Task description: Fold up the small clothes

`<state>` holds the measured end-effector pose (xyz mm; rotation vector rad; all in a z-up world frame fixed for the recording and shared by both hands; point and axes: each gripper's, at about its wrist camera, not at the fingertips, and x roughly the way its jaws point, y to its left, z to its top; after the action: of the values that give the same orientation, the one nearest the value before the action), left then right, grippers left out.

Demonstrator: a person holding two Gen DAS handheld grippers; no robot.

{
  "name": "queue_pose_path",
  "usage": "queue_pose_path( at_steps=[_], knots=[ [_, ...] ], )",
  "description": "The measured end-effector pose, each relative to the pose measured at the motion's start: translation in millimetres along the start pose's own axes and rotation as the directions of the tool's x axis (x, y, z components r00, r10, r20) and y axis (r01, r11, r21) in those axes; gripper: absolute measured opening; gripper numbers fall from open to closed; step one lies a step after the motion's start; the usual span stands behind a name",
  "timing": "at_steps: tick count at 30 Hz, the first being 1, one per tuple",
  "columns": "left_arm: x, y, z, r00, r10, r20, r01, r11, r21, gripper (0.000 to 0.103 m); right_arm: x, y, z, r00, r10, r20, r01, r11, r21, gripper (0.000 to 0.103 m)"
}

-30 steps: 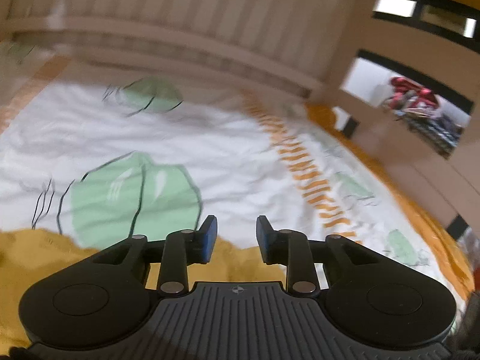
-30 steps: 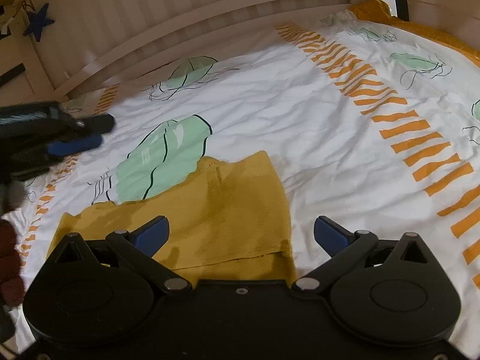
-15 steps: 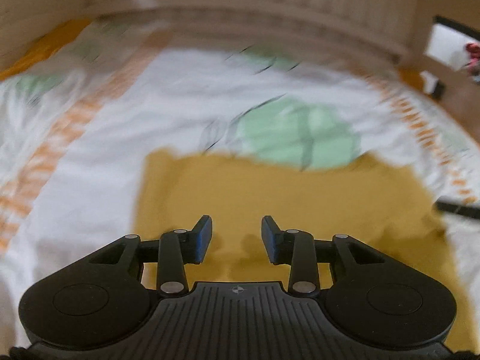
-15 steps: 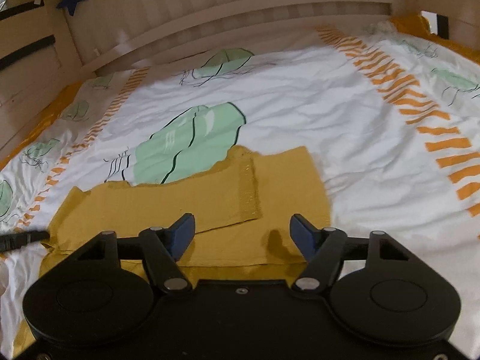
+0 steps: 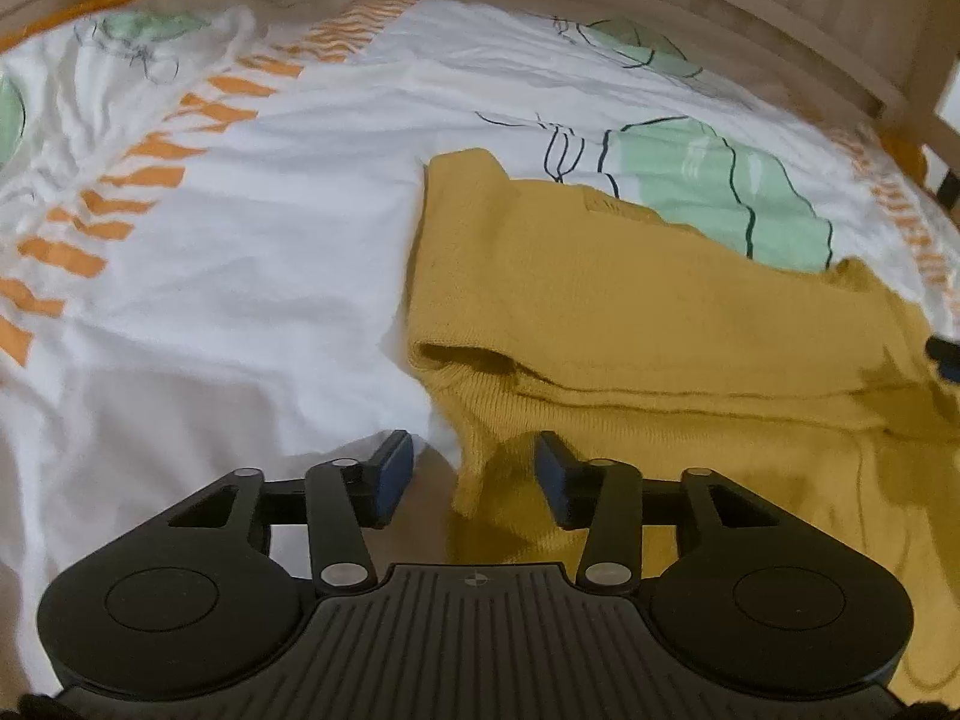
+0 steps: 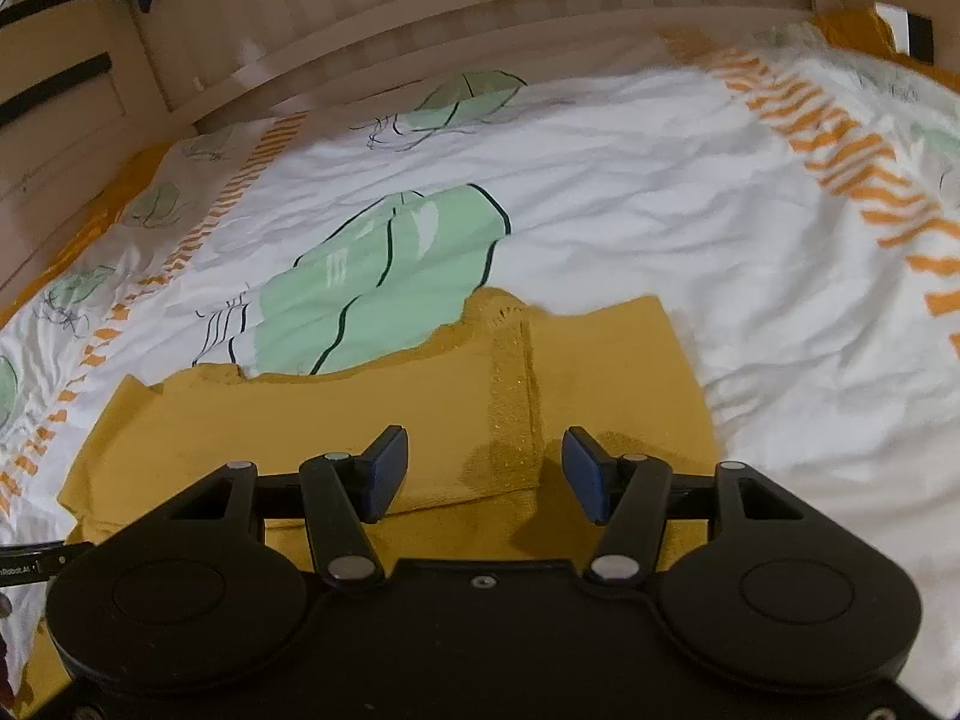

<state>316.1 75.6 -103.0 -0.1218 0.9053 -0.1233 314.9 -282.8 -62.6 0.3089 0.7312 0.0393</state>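
Two grippers over a yellow garment (image 5: 660, 324) on the bed sheet (image 5: 240, 276).

The left gripper (image 5: 474, 474) is opening and the right gripper (image 6: 486, 474) is closing; neither pinches the cloth.

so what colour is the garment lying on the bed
Mustard yellow, plain knit with no print. The garment shows best in the right wrist view.

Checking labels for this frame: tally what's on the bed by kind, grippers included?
Yellow garment: 1
Printed bed sheet: 1
Grippers: 2, left gripper with jaws opening at the garment's edge, right gripper with jaws closing over the garment, neither pressing on cloth
Total: 4
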Motion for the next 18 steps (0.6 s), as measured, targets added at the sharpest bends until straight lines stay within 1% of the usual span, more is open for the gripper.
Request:
queue_pose_path(
  at_steps=[3,5,7,8,9,10,11,15,17,18],
  knots=[
    [0,2,-2,1.000,-0.010,0.003,0.010,1.000,-0.010,0.048,10,-3,-2,0.999,0.041,-0.019,-0.040,0.999,0.030,0.063],
    [2,0,-2,1.000,-0.009,0.004,0.009,1.000,0.000,0.050,16,0,-4,0.999,0.044,-0.028,-0.044,0.999,0.012,0.064],
    [3,-1,-3,1.000,-0.008,0.006,0.008,1.000,0.007,0.052,19,3,-5,0.998,0.050,-0.023,-0.050,0.999,-0.002,0.063],
    [3,-1,-2,1.000,-0.009,0.006,0.009,1.000,0.008,0.052,20,3,-6,0.998,0.060,-0.017,-0.060,0.998,-0.001,0.058],
    [4,-1,-2,1.000,-0.010,0.005,0.010,1.000,0.008,0.053,20,2,-6,0.997,0.071,-0.012,-0.071,0.997,0.005,0.044],
    [4,-1,-2,1.000,-0.011,0.004,0.011,1.000,0.007,0.053,21,1,-6,0.997,0.083,-0.009,-0.083,0.996,0.015,0.033],
    [4,0,-1,1.000,-0.013,0.004,0.013,1.000,0.005,0.053,20,1,-6,0.996,0.093,-0.007,-0.093,0.995,0.021,0.019],
    [4,0,-1,1.000,-0.016,0.003,0.016,1.000,0.003,0.053,10,9,-4,0.993,0.116,0.010,-0.116,0.993,-0.003,0.017],
    [5,0,-1,1.000,-0.016,0.003,0.016,1.000,0.005,0.053,-5,19,2,0.985,0.166,0.041,-0.164,0.986,-0.028,0.016],
    [4,0,-1,1.000,-0.016,0.004,0.016,1.000,0.004,0.053,-13,23,5,0.982,0.178,0.058,-0.176,0.983,-0.043,0.016]
  ],
)
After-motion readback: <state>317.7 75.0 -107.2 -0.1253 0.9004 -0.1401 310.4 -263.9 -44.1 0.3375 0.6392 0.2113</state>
